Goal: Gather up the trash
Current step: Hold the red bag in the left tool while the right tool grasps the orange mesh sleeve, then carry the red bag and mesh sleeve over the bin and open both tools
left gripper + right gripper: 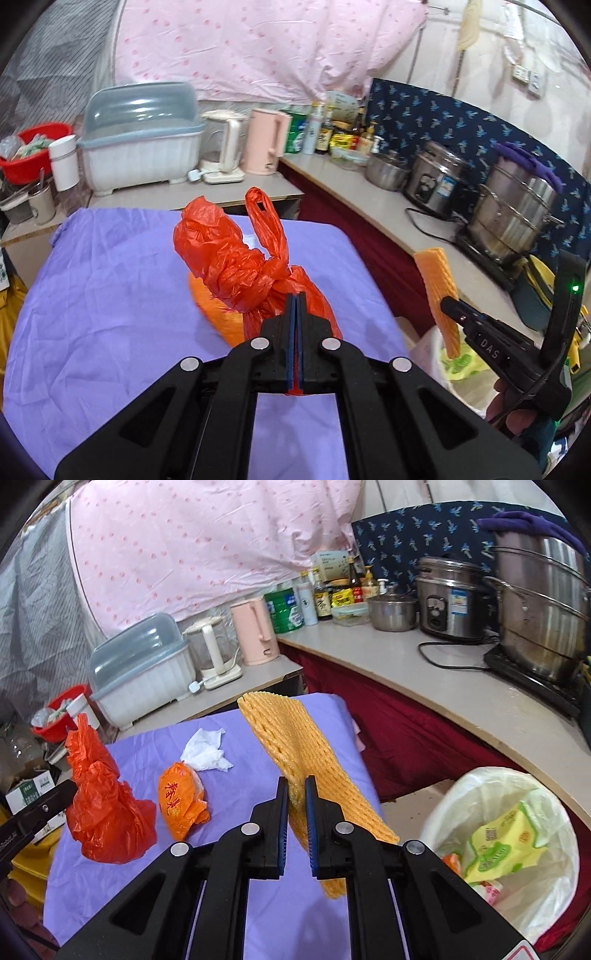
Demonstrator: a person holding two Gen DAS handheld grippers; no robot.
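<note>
My left gripper [297,295] is shut on a crumpled red plastic bag [236,258], held over the purple-covered table [103,295]; the bag also shows in the right wrist view [107,812]. My right gripper [296,781] is shut on a yellow-orange foam net sheet [295,746], held off the table's right side near the bin; the sheet also shows in the left wrist view [439,288]. An orange wrapper [181,801] and a crumpled white tissue [207,751] lie on the table. A white-lined trash bin [517,805] holding a yellow-green packet stands at the right.
A counter [424,686] runs along the right with a rice cooker [450,602], steel pots [539,609] and bottles. Behind the table stand a dish rack [140,668], a blender [212,650] and a pink kettle [255,633].
</note>
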